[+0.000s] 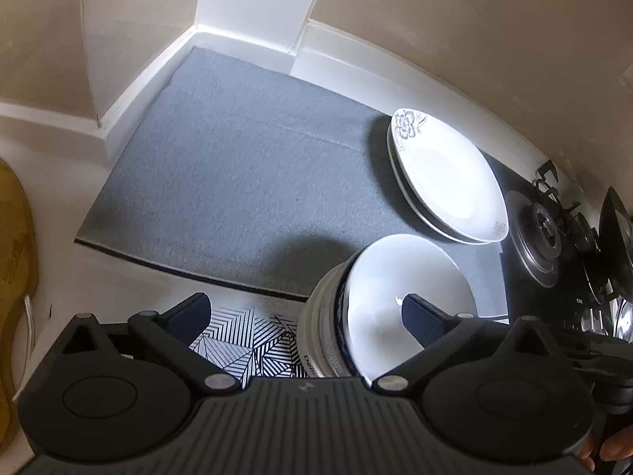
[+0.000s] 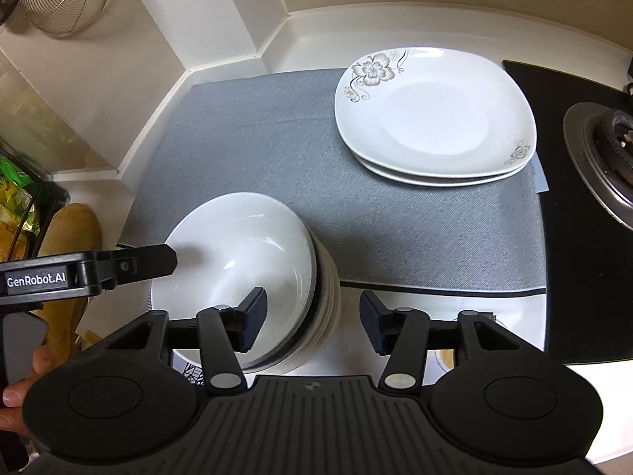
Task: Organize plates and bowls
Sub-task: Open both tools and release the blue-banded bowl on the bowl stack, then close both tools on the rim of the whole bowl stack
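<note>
Several nested bowls (image 2: 237, 261), mouths upward, seemingly upright, beside stacked plates (image 2: 435, 118).

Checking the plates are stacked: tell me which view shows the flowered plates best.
The right wrist view: the flowered plates sit whole, two stacked rims clear. The left wrist view shows them off to the side, squashed by the lens.

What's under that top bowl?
More bowls: the top bowl sits nested on a stack of bowls, only their rims and sides showing. Their insides, and how many there are, stay hidden.
</note>
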The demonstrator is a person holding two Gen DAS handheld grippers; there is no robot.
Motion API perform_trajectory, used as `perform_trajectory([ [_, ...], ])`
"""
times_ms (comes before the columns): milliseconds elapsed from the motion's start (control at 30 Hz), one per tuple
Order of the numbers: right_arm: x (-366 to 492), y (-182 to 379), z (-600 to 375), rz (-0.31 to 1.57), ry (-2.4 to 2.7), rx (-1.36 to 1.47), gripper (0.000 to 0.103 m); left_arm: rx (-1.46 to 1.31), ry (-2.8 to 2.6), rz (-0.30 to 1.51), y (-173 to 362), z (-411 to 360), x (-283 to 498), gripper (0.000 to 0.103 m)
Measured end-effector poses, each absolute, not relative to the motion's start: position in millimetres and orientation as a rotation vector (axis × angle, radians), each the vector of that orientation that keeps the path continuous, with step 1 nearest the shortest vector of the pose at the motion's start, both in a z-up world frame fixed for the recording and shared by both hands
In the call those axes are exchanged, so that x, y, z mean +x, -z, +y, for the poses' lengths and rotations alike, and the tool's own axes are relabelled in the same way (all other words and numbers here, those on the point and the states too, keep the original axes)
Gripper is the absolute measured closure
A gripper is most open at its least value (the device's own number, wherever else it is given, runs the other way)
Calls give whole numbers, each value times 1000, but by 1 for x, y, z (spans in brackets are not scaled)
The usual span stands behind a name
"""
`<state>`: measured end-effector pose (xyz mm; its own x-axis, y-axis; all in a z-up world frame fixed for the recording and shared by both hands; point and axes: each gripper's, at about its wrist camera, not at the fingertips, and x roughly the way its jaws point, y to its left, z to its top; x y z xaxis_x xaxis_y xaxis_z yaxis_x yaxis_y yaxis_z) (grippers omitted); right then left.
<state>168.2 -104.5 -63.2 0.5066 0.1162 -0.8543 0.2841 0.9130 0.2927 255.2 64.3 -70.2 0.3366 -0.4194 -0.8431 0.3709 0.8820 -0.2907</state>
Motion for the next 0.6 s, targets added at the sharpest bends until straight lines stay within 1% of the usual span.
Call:
perform_trajectory([
  [33, 168, 64, -104, 1045, 106, 431, 45, -55, 512, 1120, 72, 65, 256, 0],
  [600, 162, 80, -118, 1055, 91, 552, 45, -61, 493, 1173, 82, 64, 257, 0],
])
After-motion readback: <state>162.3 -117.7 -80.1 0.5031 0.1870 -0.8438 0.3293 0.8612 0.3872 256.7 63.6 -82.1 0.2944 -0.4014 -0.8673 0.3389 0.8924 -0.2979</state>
